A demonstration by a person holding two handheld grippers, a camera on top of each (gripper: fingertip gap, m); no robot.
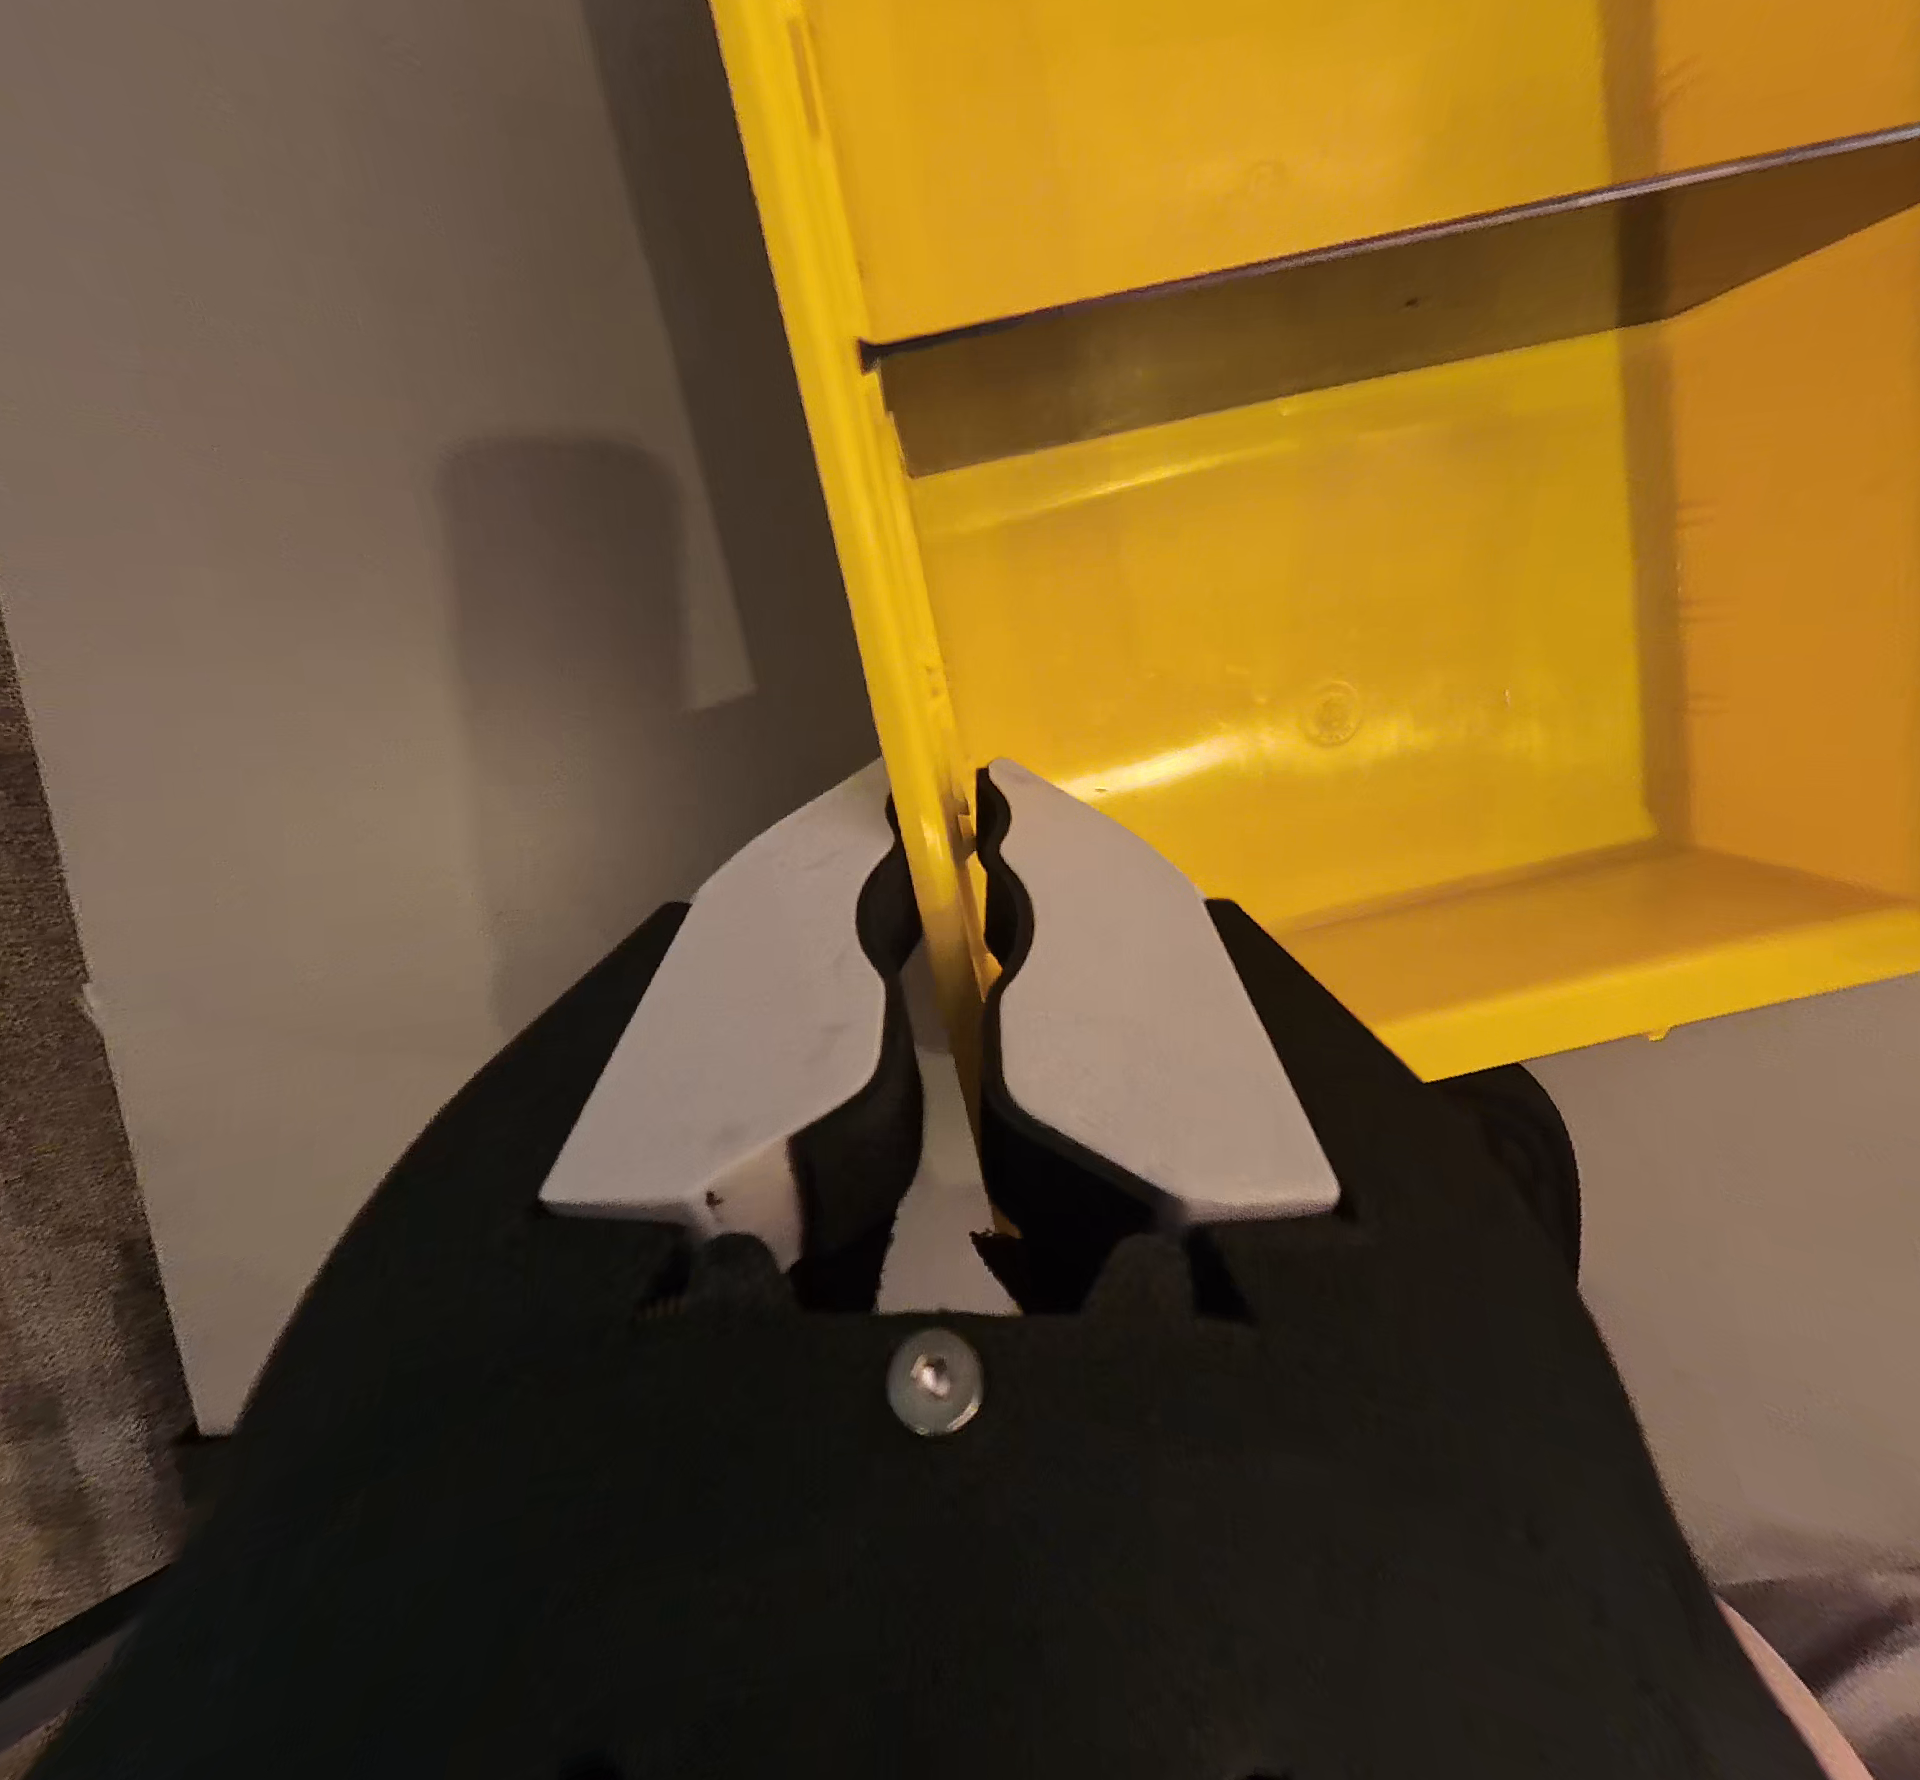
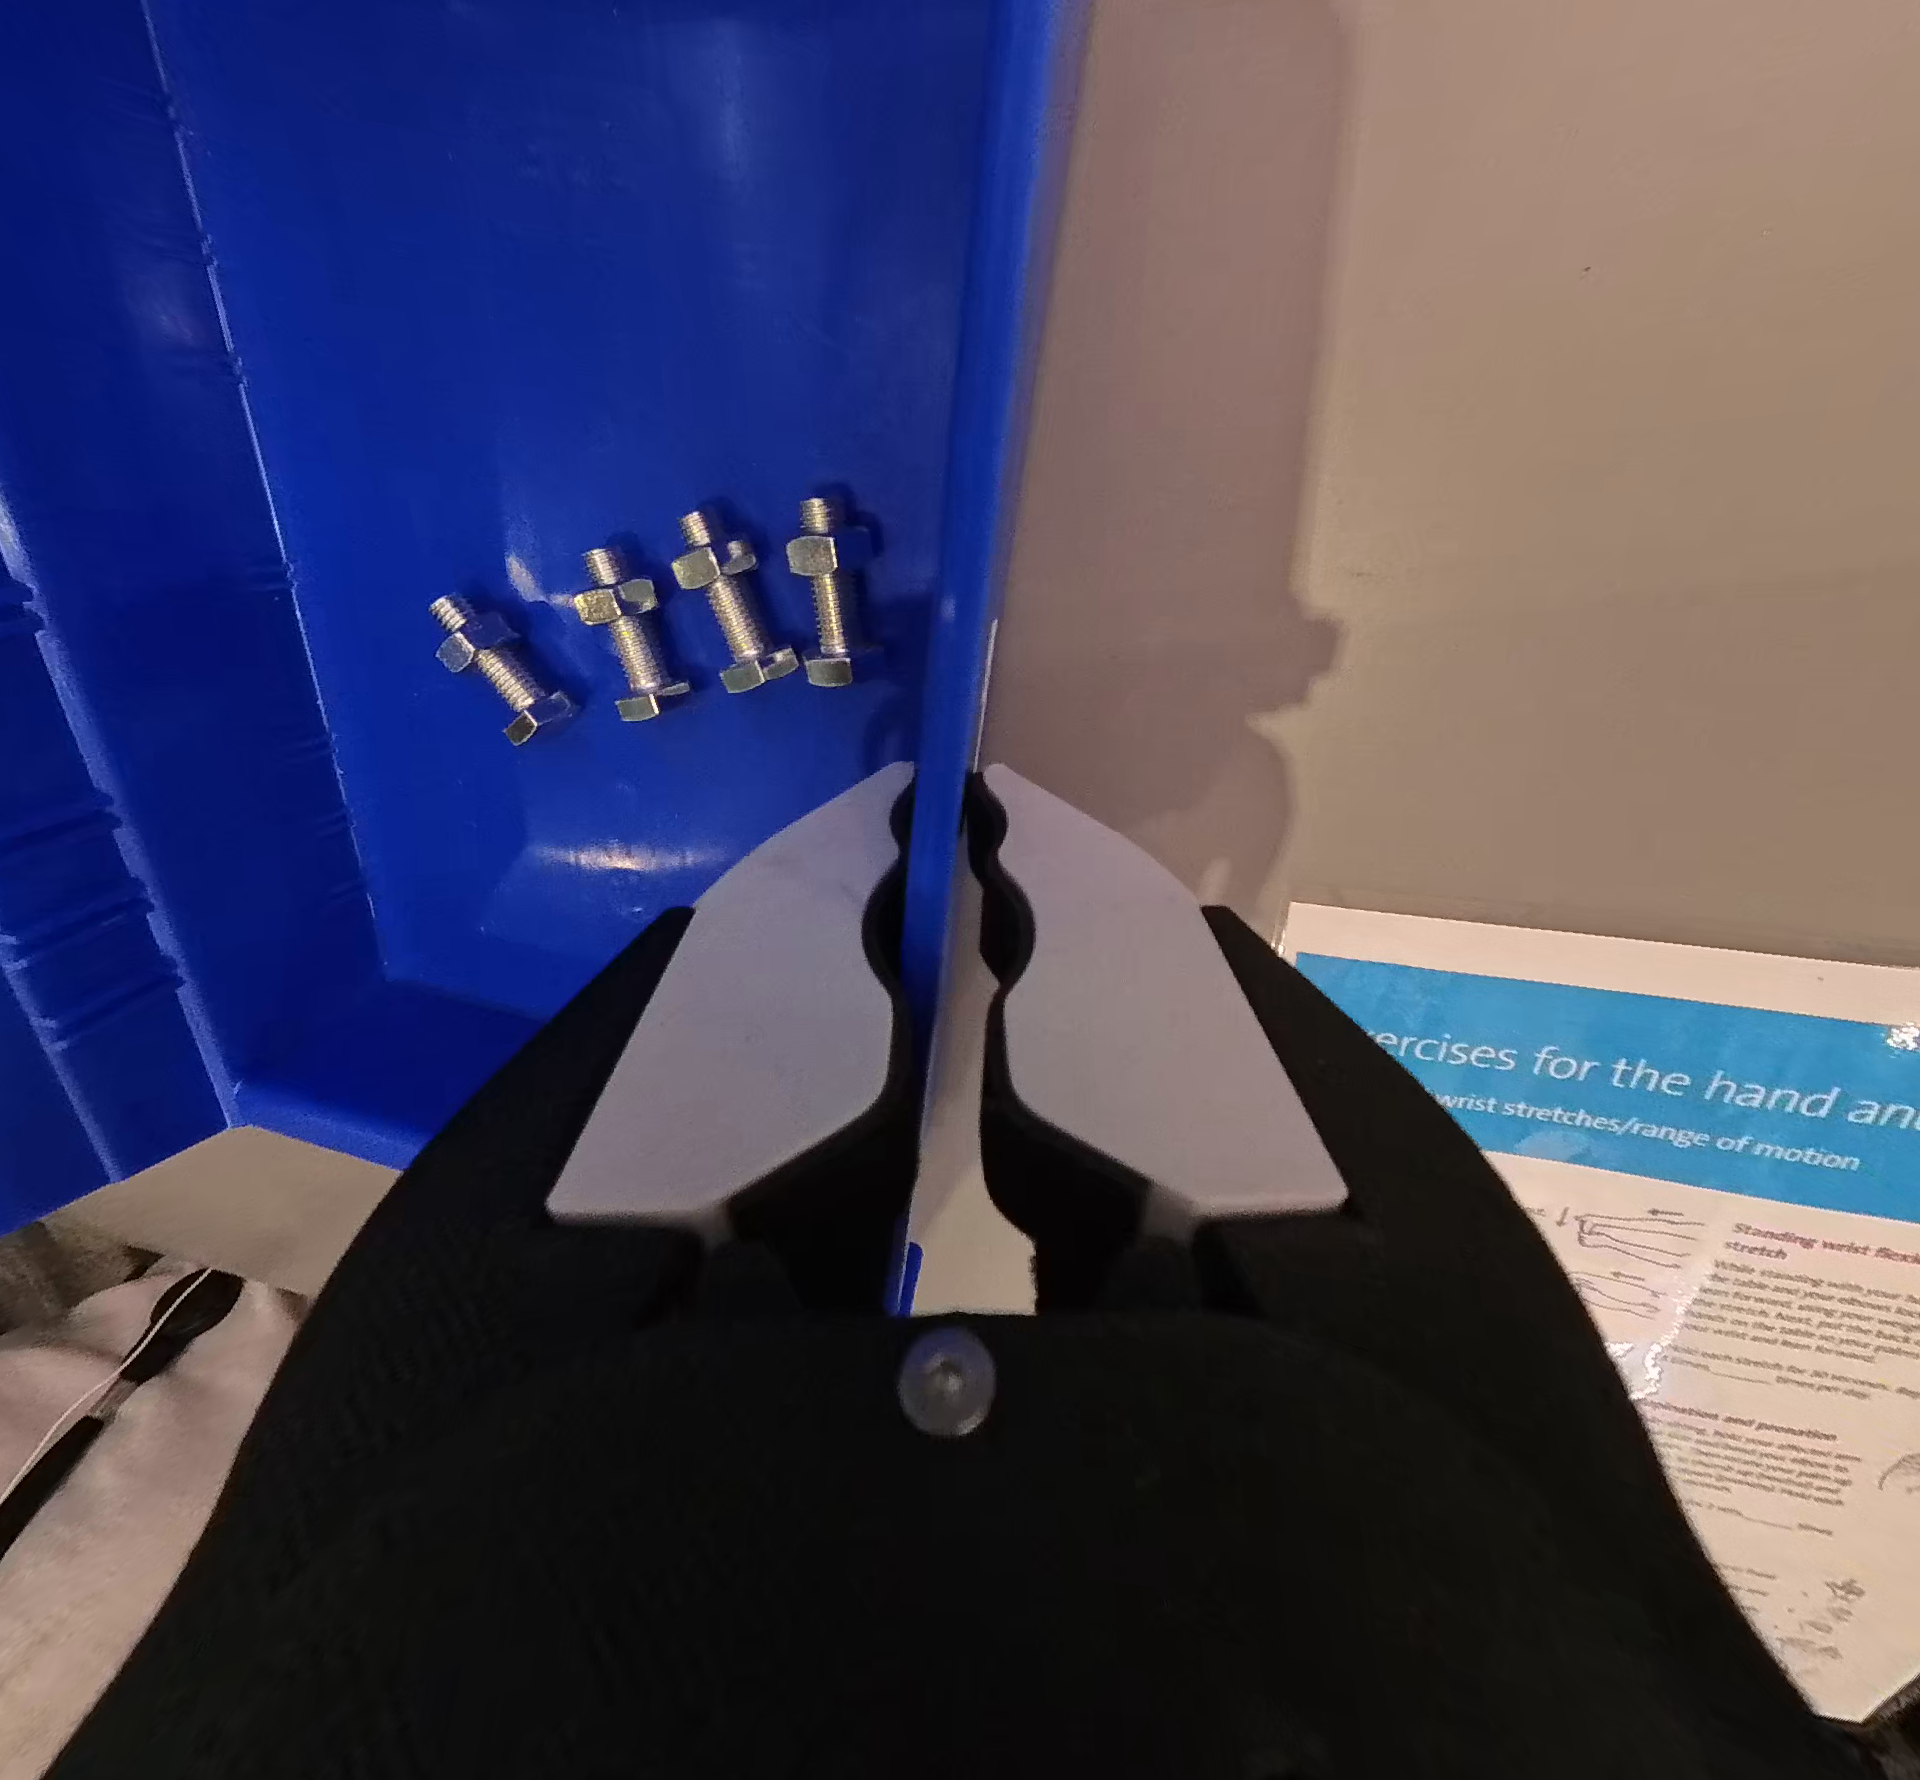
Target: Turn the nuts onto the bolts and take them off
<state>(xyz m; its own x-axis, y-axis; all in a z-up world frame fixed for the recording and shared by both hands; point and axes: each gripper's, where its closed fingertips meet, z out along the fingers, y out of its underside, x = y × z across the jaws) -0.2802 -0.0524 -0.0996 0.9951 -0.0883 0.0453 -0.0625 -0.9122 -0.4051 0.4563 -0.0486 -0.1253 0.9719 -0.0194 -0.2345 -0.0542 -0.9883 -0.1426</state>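
**Both grippers clamped on bin walls; four nutted bolts lie in the blue bin**

The left gripper (image 1: 940, 785) has its grey fingers (image 1: 769, 992) closed almost fully on the thin left side wall of a yellow plastic bin (image 1: 1247, 587), one finger outside the wall and one inside. A dark metal divider (image 1: 1299, 328) crosses the bin, slotted into the wall, splitting it into two compartments; no hardware shows in either. A small round moulded mark sits on the bin floor, too faint to read. The bin rests on a pale table (image 1: 312, 380).

The right gripper (image 2: 945, 780) pinches the right side wall of a blue plastic bin (image 2: 582, 224) in the same way, nearly closed. On that bin's floor, just left of the gripped wall, four silver bolts (image 2: 727, 603) lie side by side in a row, heads towards the camera, each with a nut (image 2: 821, 551) threaded near its far end. A laminated printed sheet (image 2: 1662, 1263) with a blue header band and small drawings lies on the table to the right, well apart from the bin.
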